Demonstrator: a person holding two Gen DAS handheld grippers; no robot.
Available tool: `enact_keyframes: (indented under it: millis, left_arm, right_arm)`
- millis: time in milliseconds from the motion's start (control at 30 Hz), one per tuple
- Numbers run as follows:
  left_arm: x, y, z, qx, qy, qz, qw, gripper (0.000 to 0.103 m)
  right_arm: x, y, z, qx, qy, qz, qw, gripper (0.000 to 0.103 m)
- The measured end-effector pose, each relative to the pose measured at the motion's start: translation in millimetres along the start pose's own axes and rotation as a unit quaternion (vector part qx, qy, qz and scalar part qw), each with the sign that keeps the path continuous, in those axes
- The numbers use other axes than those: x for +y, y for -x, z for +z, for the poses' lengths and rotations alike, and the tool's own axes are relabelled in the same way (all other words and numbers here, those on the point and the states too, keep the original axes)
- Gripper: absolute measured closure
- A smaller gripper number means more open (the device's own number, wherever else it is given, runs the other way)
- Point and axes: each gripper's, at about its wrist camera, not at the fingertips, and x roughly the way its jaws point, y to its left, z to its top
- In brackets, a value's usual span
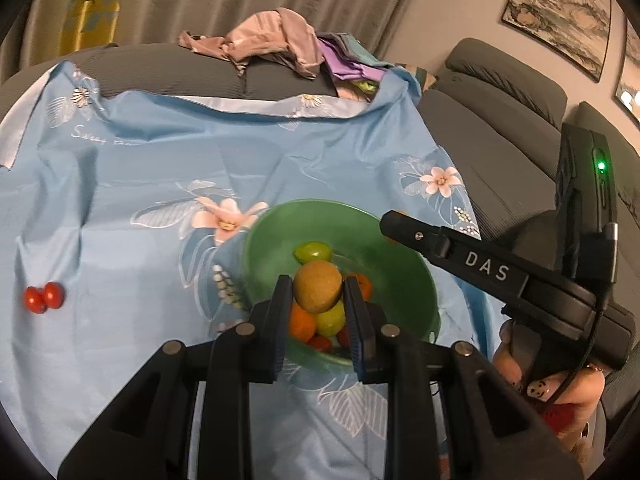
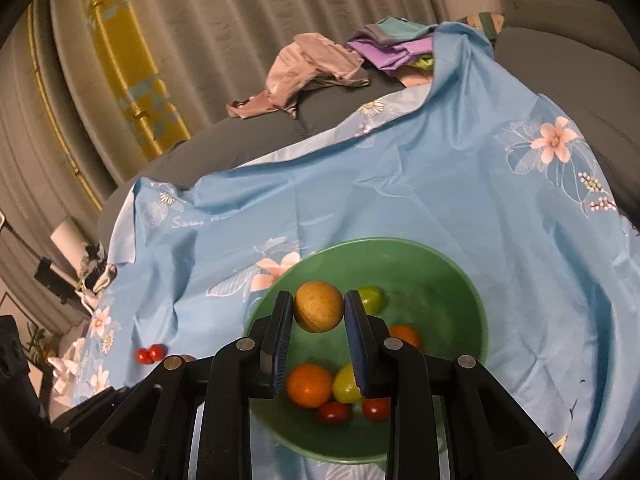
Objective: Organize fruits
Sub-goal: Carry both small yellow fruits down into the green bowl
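Clothes [image 1: 272,36] are heaped on the grey sofa behind the blue floral cloth [image 1: 120,200], and a pair of red cherries [image 1: 43,298] is left well apart from the green bowl [image 1: 256,240]. Over the bowl's oranges and green fruit, a brown fruit [image 1: 316,290] is pinched by the left tongs [image 1: 318,292]. A round brown fruit [image 2: 319,311] is likewise clamped in the right tongs [image 2: 318,312].

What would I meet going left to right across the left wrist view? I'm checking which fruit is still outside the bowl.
Pair of red cherries on the blue cloth → brown fruit held over the green bowl → right hand-held gripper.
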Motion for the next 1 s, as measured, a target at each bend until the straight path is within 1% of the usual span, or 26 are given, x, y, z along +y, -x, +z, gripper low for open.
enact_keyframes:
  millis: [233, 367, 500, 733, 833, 1000]
  left_arm:
    - [-12, -21, 1, 0.022, -0.010, -0.007, 0.9997, 0.078]
    - [-17, -31, 1, 0.027, -0.013, -0.001, 0.9995, 0.078]
    - [-21, -40, 1, 0.039, -0.015, -0.006, 0.9991, 0.078]
    - [-23, -52, 0, 0.055, -0.014, 0.002, 0.9984, 0.078]
    - [-24, -58, -3, 0.060, -0.018, 0.011, 0.9980, 0.078]
    - [-25, -64, -4, 0.069, -0.017, 0.013, 0.9974, 0.077]
  right_arm:
    - [-14, -5, 2, 0.010, -0.012, -0.005, 1.000, 0.075]
    - [-20, -8, 1, 0.018, -0.019, -0.006, 1.000, 0.075]
    - [-25, -12, 0, 0.026, -0.027, -0.010, 0.999, 0.075]
    - [-31, -20, -2, 0.044, -0.032, -0.014, 0.998, 0.075]
    - [-33, -22, -3, 0.048, -0.035, -0.017, 0.998, 0.075]
    - [-34, -27, -2, 0.058, -0.036, -0.021, 0.997, 0.075]
